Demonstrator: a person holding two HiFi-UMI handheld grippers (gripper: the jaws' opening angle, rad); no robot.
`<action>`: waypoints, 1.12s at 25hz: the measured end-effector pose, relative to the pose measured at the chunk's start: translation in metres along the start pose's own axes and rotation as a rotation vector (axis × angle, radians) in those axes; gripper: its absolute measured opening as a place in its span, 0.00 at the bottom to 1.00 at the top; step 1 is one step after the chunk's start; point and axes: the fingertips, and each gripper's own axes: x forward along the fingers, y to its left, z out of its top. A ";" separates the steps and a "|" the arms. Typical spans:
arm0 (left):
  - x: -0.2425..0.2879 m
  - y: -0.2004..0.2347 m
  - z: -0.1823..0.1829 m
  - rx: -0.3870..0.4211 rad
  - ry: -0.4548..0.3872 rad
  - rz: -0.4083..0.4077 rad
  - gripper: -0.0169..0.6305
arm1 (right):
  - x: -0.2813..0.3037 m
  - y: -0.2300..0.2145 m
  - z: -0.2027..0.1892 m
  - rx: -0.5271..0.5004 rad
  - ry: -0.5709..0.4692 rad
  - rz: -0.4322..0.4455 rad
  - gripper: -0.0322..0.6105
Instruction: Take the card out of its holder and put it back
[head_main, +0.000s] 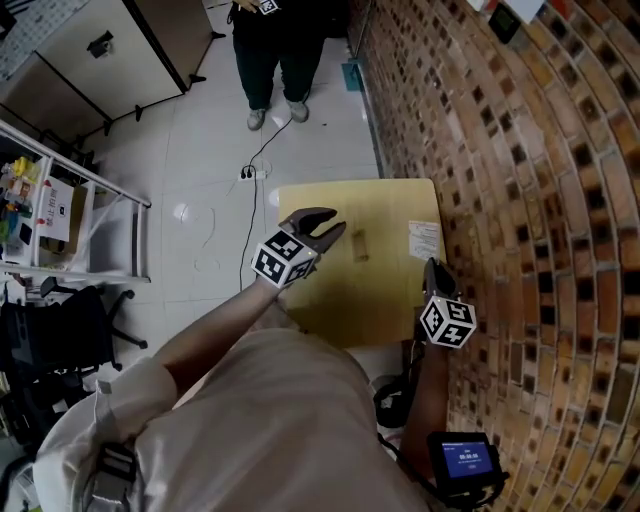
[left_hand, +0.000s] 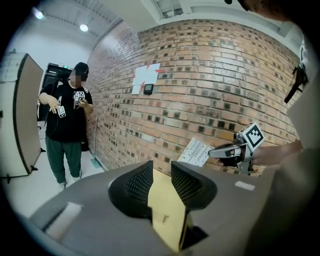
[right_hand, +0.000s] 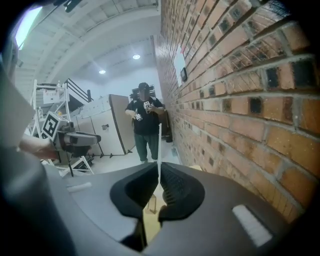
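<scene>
**While the card (head_main: 425, 240) is out of its holder (head_main: 360, 245), the right gripper (head_main: 432, 268) has it pinched**

Where the small yellow table (head_main: 390, 200) stands against the brick wall (head_main: 520, 200), both hand-held grippers are over its top. The right gripper is at the table's wall-side edge, and its own view shows the two jaws (right_hand: 159, 170) drawn almost together on the thin white card (right_hand: 159, 145). There the card is seen edge-on, standing upright out of the pads. From the left gripper view the same card (left_hand: 195, 151) shows its printed face, tilted in the air in front of the bricks, with the right gripper (left_hand: 216, 151) gripping its edge. It is well clear of the holder.

The holder, a small clear stand, sits near the middle of the tabletop, between the two grippers in the head view. It also shows low down beyond the right gripper's jaws (right_hand: 151, 202), standing on the wood with no card in it.

The left gripper (head_main: 335, 225) hangs over the table's left part, near the holder but apart from it. Its jaws (left_hand: 161, 170) stand well apart, and only bare tabletop shows in the gap between the ribbed pads; it has hold of nothing.

Beyond the table's far end, a person (head_main: 272, 60) in a black top and dark green trousers stands on the pale floor.
</scene>
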 end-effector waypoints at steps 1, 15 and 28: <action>-0.002 0.005 -0.001 -0.005 -0.002 0.013 0.23 | -0.002 -0.004 -0.004 0.003 0.007 -0.010 0.07; -0.017 0.023 -0.025 -0.022 0.046 0.062 0.15 | -0.006 -0.007 -0.027 0.007 0.043 -0.024 0.07; -0.023 0.027 -0.032 -0.065 0.038 0.063 0.21 | 0.007 0.009 -0.031 -0.004 0.060 0.006 0.07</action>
